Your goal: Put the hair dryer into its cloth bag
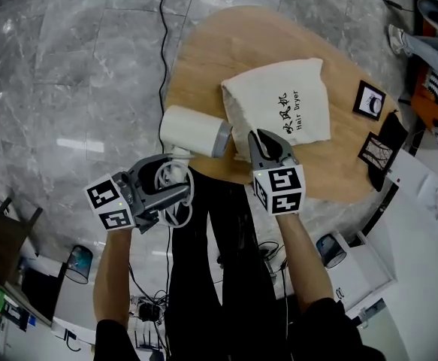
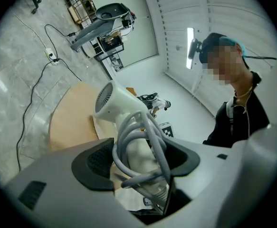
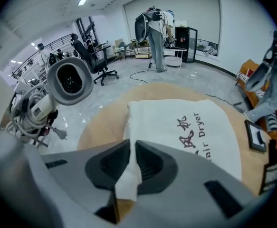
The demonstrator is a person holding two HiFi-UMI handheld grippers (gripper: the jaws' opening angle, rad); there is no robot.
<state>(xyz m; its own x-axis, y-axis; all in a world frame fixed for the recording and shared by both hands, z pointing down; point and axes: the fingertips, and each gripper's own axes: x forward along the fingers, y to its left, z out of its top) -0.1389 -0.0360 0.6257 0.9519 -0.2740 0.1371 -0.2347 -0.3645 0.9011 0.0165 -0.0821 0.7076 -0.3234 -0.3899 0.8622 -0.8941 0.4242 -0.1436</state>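
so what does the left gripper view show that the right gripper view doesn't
Only the left gripper view: the left gripper shut on the handle of the white hair dryer, seen from its rear grille, and the person in dark clothes who holds the grippers.
Only the right gripper view: the right gripper pinching an edge of the cream cloth bag printed "Hair Dryer", and the dryer's open nozzle.
Both: the dryer, its coiled grey cord and the round light wooden table.

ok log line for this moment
left gripper: shut on hair dryer handle | right gripper: shut on cloth bag edge | stage: hair dryer outside cloth bag
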